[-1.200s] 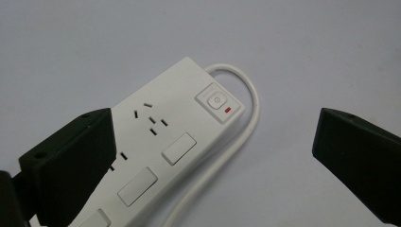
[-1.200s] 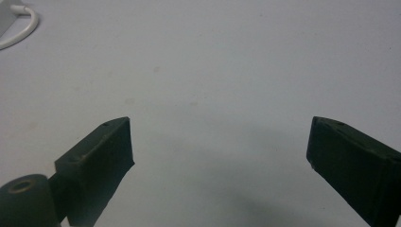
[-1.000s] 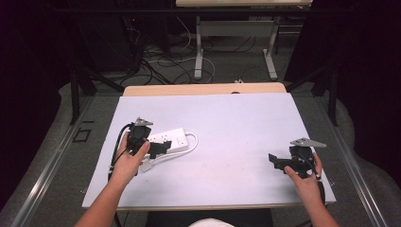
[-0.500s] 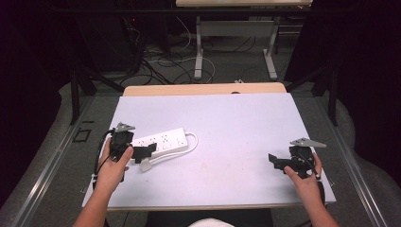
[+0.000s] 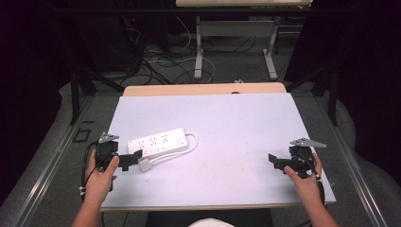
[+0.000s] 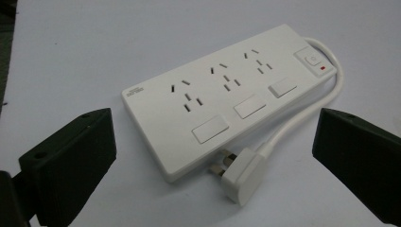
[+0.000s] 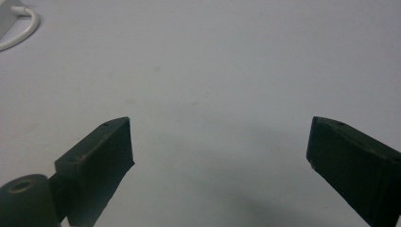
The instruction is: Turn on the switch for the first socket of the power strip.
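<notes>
A white power strip with three sockets lies flat on the left part of the white table. Its short cable loops round to a white plug lying at its near end. My left gripper is open just left of the plug, apart from the strip, and holds nothing. In the left gripper view the power strip and plug lie ahead between the wide jaws of the left gripper. My right gripper is open over bare table at the right; the right gripper is empty.
A curve of the cable shows at the top left of the right gripper view. A wooden table edge lies beyond the white top. Floor cables and a metal table leg stand farther back.
My left gripper has drawn back from over the power strip, leftward and toward the person. The strip and plug lie free. The right gripper has not moved.
</notes>
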`<state>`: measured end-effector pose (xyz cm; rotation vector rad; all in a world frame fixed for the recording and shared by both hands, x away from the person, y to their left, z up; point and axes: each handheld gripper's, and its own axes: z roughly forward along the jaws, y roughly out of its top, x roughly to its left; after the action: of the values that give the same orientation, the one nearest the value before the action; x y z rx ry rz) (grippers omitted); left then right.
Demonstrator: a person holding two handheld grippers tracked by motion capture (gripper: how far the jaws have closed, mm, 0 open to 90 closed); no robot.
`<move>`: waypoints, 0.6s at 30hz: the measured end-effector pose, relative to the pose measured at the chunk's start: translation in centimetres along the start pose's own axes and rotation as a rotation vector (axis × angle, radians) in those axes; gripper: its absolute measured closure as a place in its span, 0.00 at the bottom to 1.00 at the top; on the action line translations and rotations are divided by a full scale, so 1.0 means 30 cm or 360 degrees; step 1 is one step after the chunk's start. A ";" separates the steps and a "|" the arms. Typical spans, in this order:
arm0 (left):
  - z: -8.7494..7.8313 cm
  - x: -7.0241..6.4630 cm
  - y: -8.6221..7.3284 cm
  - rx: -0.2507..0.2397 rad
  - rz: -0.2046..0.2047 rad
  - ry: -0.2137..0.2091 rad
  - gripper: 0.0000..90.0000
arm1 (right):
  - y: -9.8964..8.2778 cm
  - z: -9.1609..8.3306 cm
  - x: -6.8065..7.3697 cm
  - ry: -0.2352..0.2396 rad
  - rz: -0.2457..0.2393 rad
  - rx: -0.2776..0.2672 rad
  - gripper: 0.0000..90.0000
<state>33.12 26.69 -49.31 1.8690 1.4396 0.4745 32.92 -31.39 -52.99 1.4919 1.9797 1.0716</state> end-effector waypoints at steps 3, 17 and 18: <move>-0.005 0.020 -0.025 -0.0005 -0.0019 0.0012 0.00 | 0.000 0.000 0.000 0.0000 0.0004 0.0000 0.08; 0.010 0.092 -0.111 -0.0074 -0.0081 0.0063 0.00 | -0.001 0.000 -0.002 -0.0001 0.0008 0.0004 0.08; 0.012 0.097 -0.116 -0.0081 -0.0080 0.0066 0.00 | -0.001 0.000 -0.002 -0.0001 0.0008 0.0003 0.08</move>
<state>31.91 29.71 -52.47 1.7883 1.4844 0.5232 32.93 -31.46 -53.01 1.4986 1.9782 1.0710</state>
